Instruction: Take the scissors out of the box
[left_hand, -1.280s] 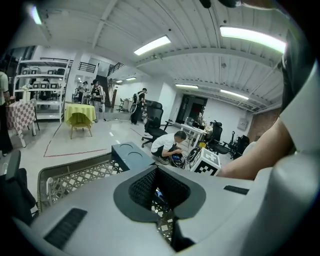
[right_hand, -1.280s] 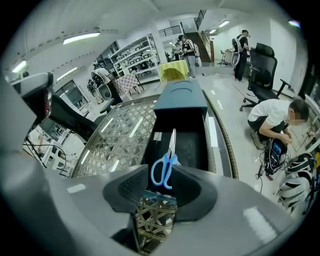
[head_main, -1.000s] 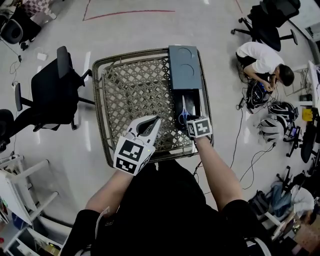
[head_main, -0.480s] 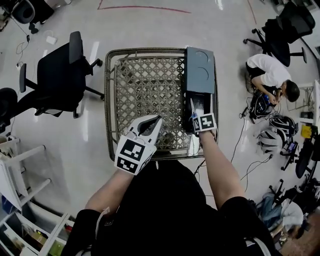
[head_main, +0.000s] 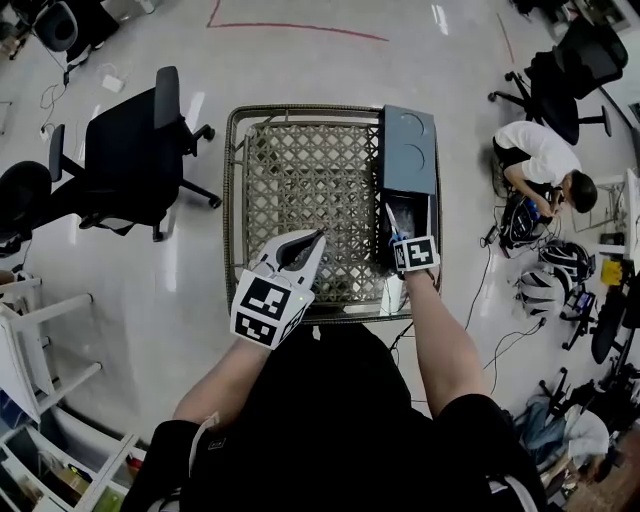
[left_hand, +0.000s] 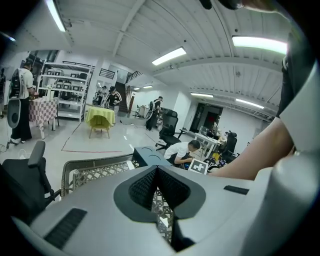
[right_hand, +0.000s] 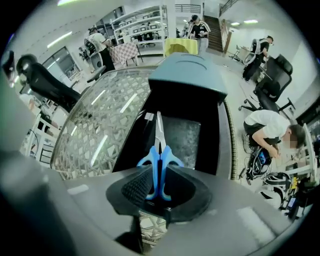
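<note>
Blue-handled scissors (head_main: 392, 221) stand with blades pointing away over the open near end of a dark grey box (head_main: 408, 150) on the right side of a wicker table (head_main: 300, 190). My right gripper (head_main: 399, 241) points steeply down at that end. In the right gripper view its jaws are closing, with the pads against both handle loops of the scissors (right_hand: 160, 150); my right gripper (right_hand: 160, 171) hides the handle ends. The box (right_hand: 187, 75) has its lid slid back. My left gripper (head_main: 317, 237) hovers over the table's near edge, shut and empty; in its own view the left gripper (left_hand: 156, 168) has tips that meet.
A black office chair (head_main: 130, 150) stands left of the table. A person (head_main: 535, 155) crouches on the floor to the right among cables and helmets (head_main: 545, 285). White shelving (head_main: 30, 350) is at the lower left.
The right gripper's jaws have come in around the scissors' handles at the box's near end. The left gripper has drifted left relative to the table. The head camera's view has shifted.
</note>
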